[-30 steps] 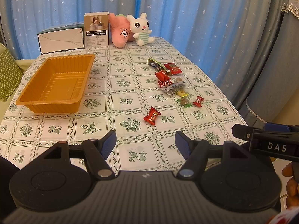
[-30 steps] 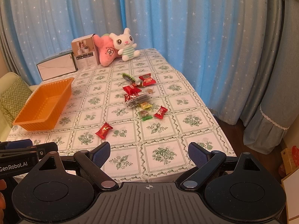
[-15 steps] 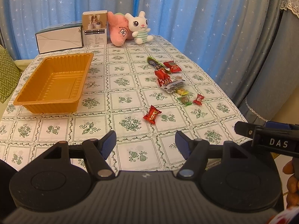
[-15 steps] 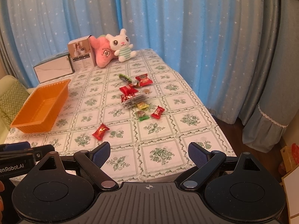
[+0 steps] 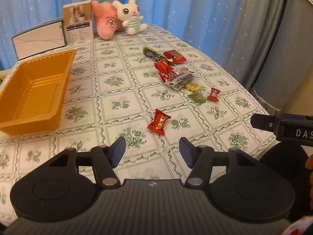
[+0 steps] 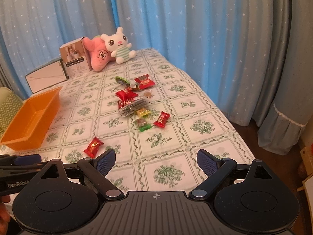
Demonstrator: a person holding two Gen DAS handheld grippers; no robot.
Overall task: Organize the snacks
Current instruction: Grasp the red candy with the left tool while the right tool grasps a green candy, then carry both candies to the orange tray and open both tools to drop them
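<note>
Several wrapped snacks lie scattered on the patterned tablecloth. A lone red candy (image 5: 158,121) lies just ahead of my left gripper (image 5: 152,152), which is open and empty above the table's near edge. The same candy (image 6: 93,146) lies left of my right gripper (image 6: 154,162), also open and empty. Farther off lies a cluster: red packets (image 5: 174,56), a silver packet (image 5: 179,79), a yellow candy (image 5: 192,86), a green candy (image 5: 197,97) and a small red candy (image 5: 213,95). An empty orange tray (image 5: 58,90) stands at the left, also in the right wrist view (image 6: 42,117).
At the table's far end stand a white box (image 5: 39,39), a small printed carton (image 5: 78,23), a pink plush (image 5: 105,24) and a white bunny plush (image 5: 131,15). Blue curtains hang behind and to the right. The table's right edge (image 6: 225,113) drops to the floor.
Both grippers have moved forward over the table's near edge, toward the lone red candy. Both stayed open. Nothing on the table has moved.
</note>
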